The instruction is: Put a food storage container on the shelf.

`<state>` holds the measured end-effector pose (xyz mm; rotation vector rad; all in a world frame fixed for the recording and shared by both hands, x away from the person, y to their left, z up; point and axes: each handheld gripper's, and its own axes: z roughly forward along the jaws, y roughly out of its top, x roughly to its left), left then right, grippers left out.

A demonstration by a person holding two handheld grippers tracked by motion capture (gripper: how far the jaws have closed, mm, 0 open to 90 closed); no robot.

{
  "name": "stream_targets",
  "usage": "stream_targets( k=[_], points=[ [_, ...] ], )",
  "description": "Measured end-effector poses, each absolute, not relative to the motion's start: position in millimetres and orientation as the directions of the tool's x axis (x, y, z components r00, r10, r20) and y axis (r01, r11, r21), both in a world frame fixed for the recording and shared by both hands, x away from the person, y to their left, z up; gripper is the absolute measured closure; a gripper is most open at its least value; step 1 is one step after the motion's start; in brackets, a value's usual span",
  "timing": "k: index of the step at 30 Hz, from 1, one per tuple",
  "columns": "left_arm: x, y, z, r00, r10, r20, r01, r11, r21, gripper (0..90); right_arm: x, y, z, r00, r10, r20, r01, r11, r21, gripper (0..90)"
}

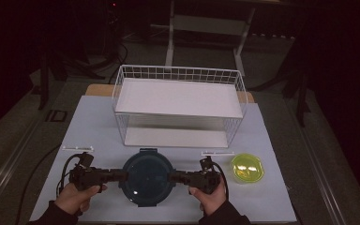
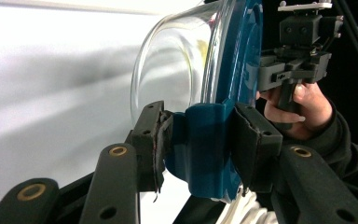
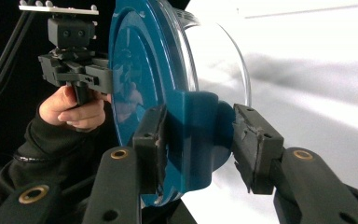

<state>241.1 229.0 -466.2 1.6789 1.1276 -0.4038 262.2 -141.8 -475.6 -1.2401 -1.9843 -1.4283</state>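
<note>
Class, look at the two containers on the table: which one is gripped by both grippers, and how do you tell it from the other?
The large round container with the dark blue lid, clamped at its side tabs by the left gripper and right gripper. The small yellow-green container sits untouched.

Ahead: wire rack point(image 1: 178, 105) blocks the table's middle.
Right: yellow bowl point(image 1: 247, 168) sits near the right gripper point(image 1: 172, 177).
Left: bare table point(image 1: 93, 126).

Both tongs, left tongs point(image 1: 117, 175) and right tongs point(image 1: 176, 177), are matte black with brass-coloured rivets, worn rubber pads, trailing black cables; dark sleeves point(image 1: 51, 213) cover the forearms.
</note>
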Motion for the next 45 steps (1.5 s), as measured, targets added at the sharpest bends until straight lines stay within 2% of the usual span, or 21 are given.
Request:
stream_targets(
  k=[16,27,45],
  points=[
    [269,206,-410,0.584,0.445,-0.679,0.773,-0.048,0.633,57.2,281,-167,-418,-0.566,0.429,0.704,0.791,0.040,0.611,56.5],
    [296,190,-383,0.601,0.420,-0.680,0.762,-0.043,0.646,57.4,303,-184,-382,-0.577,0.451,0.681,0.761,-0.006,0.649,56.7],
    [365,158,-338,0.622,0.403,-0.672,0.739,-0.018,0.673,57.1,356,-214,-334,-0.540,0.491,0.684,0.742,-0.106,0.662,56.7]
  ],
)
